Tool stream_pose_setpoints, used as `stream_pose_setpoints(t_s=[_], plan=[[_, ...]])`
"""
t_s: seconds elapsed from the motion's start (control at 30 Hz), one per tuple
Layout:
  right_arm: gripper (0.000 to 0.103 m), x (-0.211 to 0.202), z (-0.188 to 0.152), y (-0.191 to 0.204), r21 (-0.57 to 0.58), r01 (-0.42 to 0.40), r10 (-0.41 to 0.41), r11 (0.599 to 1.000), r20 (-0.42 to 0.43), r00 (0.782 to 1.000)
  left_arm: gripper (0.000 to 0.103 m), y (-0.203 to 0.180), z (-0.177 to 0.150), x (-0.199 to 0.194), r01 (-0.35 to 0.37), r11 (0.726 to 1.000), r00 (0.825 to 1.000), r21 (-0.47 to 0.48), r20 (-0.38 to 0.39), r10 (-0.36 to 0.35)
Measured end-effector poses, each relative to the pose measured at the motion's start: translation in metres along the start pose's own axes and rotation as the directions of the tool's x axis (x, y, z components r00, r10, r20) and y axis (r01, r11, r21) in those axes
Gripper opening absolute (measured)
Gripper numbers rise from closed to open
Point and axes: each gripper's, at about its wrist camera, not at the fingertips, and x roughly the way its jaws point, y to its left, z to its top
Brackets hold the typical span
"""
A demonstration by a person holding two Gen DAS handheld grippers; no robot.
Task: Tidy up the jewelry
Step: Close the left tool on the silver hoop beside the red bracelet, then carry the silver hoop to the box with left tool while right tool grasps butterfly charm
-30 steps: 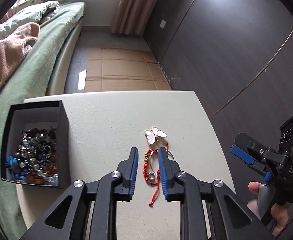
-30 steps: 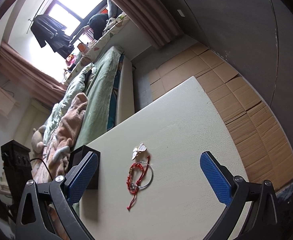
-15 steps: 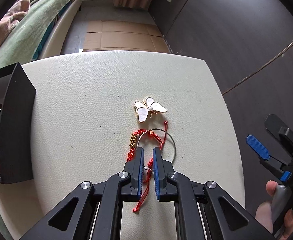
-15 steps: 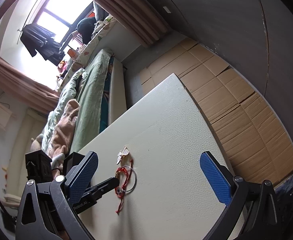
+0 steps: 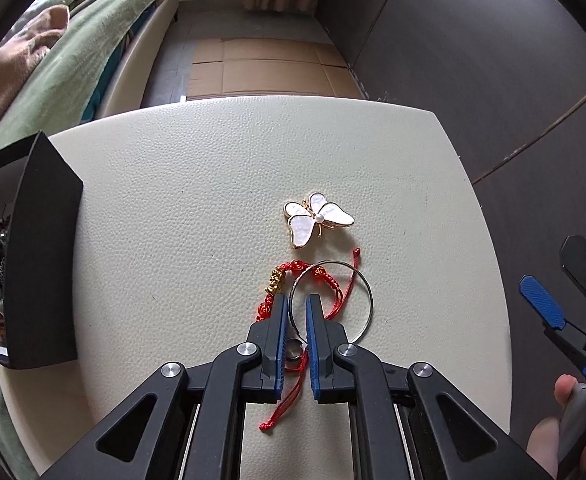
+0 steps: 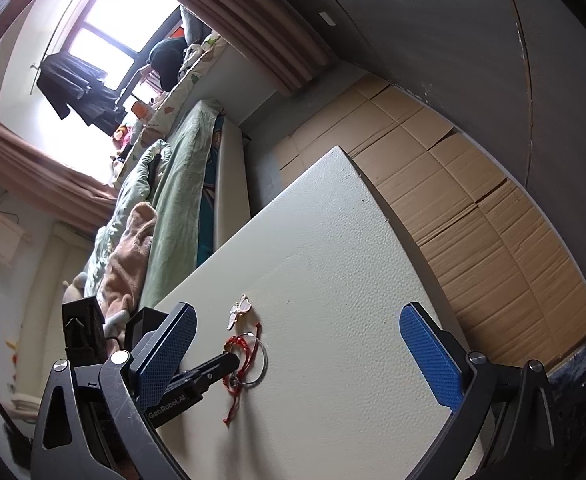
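Your left gripper (image 5: 296, 320) pinches the silver ring (image 5: 331, 298) and red cord bracelet (image 5: 293, 276) on the cream table (image 5: 173, 208), just short of the butterfly brooch (image 5: 317, 218) (black box (image 5: 41, 256) at left). Your right gripper (image 6: 309, 360) hovers spread wide.

Left gripper (image 5: 295, 304) down on the cream counter (image 5: 173, 200), jaws narrowed around the red cord bracelet (image 5: 317, 280) and silver ring (image 5: 349, 300). Butterfly brooch (image 5: 317, 218) just beyond the bracelet. Black jewelry box (image 5: 41, 264) well left. Right gripper (image 5: 549, 304) far right.
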Motion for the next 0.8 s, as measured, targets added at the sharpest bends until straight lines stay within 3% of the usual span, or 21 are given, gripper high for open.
stream_pose_setpoints(t_s=[0.07,0.27,0.4,0.47,0.63,0.8], plan=[[0.103,0.002,-0.001,0.003,-0.011,0.002,-0.002,1.0,-0.004,1.0,0.002,0.0,0.0,0.001,-0.018,1.0,1.0,0.016,0.004,0.018],[0.102,0.011,-0.008,0.018,-0.066,-0.018,0.015,0.998,-0.042,0.999,0.001,0.008,-0.001,-0.016,0.032,0.999,0.998,0.028,0.054,-0.034],[0.085,0.023,-0.01,0.025,-0.08,-0.019,0.013,0.997,-0.069,0.998,0.001,0.02,0.003,-0.036,0.046,0.999,0.994,0.001,0.097,-0.046],[0.082,0.031,-0.012,0.029,-0.088,-0.016,0.008,0.996,-0.089,0.996,0.001,0.03,0.006,-0.046,0.05,0.999,0.991,-0.017,0.121,-0.048],[0.079,0.05,-0.018,0.049,-0.17,0.022,-0.043,0.985,-0.118,0.992,0.001,0.054,0.011,-0.068,0.057,0.997,0.983,-0.055,0.177,-0.047],[0.079,0.069,-0.023,0.071,-0.293,0.106,-0.146,0.95,-0.118,0.982,0.001,0.081,0.015,-0.088,0.06,0.993,0.972,-0.099,0.233,-0.036]])
